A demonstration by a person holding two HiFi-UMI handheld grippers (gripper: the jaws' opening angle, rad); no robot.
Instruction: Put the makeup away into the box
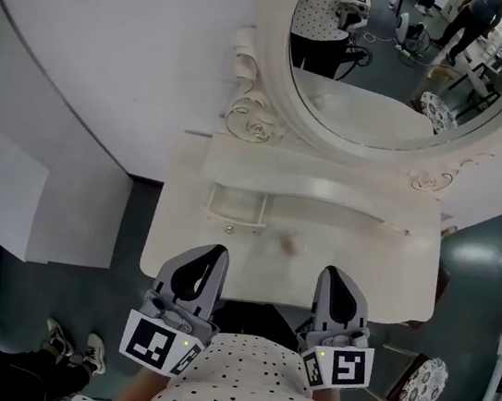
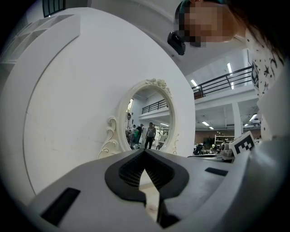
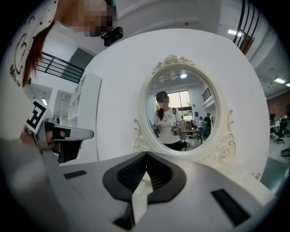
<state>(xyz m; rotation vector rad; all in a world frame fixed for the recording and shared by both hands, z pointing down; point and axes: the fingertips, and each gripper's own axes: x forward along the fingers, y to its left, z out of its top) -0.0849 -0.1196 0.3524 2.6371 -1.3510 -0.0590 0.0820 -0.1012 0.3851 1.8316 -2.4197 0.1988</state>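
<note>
1. A curved white wall panel (image 1: 96,50) is seen behind everything, and the furniture is set against it.
2. A white dressing table (image 1: 361,277) is placed against that panel, its top largely bare.
3. An oval mirror (image 1: 391,76) in a carved white frame is mounted upright at the back of the table. The person and other people in the room are reflected in it.
4. The person's dotted shirt (image 1: 243,381) is seen at the bottom of the head view, just in front of the table's near edge.
5. The left gripper (image 2: 145,151) is held level over the table's front edge and pointed towards the mirror. Its jaws are brought together, with nothing caught between them.
6. The right gripper (image 3: 146,155) is held beside it, a little apart. Its jaws are likewise closed on nothing.
7. A shallow white box (image 1: 236,209) is seen on the tabletop, ahead of the left gripper.
8. A small pale round item (image 1: 293,243) lies on the tabletop just right of the box, between the two grippers and beyond their tips. Whether it is makeup cannot be told.
</note>
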